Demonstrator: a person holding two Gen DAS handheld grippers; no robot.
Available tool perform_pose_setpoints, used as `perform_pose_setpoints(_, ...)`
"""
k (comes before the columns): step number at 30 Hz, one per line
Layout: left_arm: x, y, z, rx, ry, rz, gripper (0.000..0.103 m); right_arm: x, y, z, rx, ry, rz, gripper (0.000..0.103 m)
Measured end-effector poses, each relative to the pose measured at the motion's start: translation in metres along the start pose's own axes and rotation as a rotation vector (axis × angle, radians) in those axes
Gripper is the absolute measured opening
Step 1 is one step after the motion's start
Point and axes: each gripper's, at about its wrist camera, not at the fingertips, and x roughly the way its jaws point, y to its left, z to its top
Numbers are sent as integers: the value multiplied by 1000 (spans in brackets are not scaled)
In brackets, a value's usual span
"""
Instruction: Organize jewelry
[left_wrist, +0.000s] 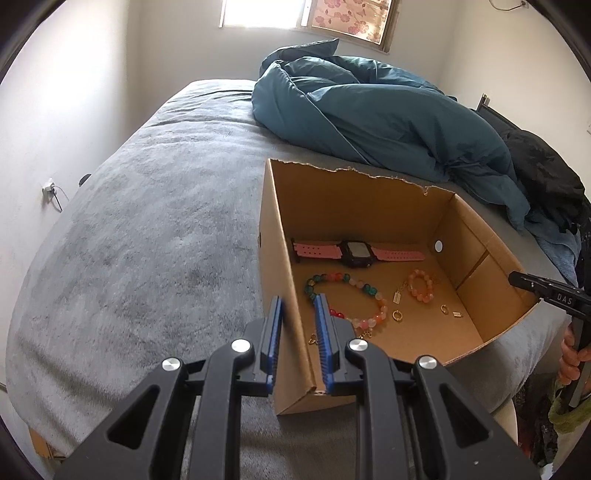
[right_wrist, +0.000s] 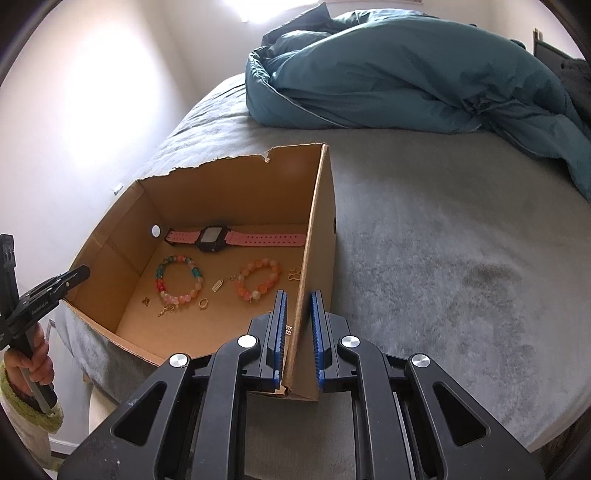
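Observation:
An open cardboard box sits near the front edge of the bed. Inside lie a pink-strap watch, a multicolour bead bracelet, an orange bead bracelet, a gold ring and several small gold pieces. My left gripper is shut on the box's left wall, one finger outside and one inside. My right gripper is clamped the same way on the right wall. Each gripper also shows in the other's view, at the box's far side.
A grey plush bed cover spreads around the box. A bunched teal duvet lies behind it, dark clothing to the right. White walls stand close on the left. A person's hand holds each gripper's handle.

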Motion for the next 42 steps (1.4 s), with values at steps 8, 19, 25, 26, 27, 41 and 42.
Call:
perform_pose_setpoints(8,-3,-2,-5,-3,-12,6,17,-2,-2,-8,7,-18,-9,14)
perform_pose_setpoints(19,-31,-10,-17,4,-80,-1,42,-39,2,-32,13,-153,-12,49)
perform_pose_setpoints(25,-59,-16,-27,7,-130,5,54,-75,13,-51,-10,-258,-50,63)
perform_pose_setpoints(26,-63,-18,-29,11,-137,8,56,-78,14,-53,-13,-265,-53,64)
perform_pose_setpoints(27,-67,-19,-30,14,-144,10,58,-81,16,-56,-17,-273,-56,65)
perform_pose_setpoints(41,-115,-44,-46,2,-213,59,73,-114,42,-89,7,-335,-102,80)
perform_pose_setpoints(42,-115,-46,-46,5,-215,61,74,-114,43,-90,13,-337,-106,80)
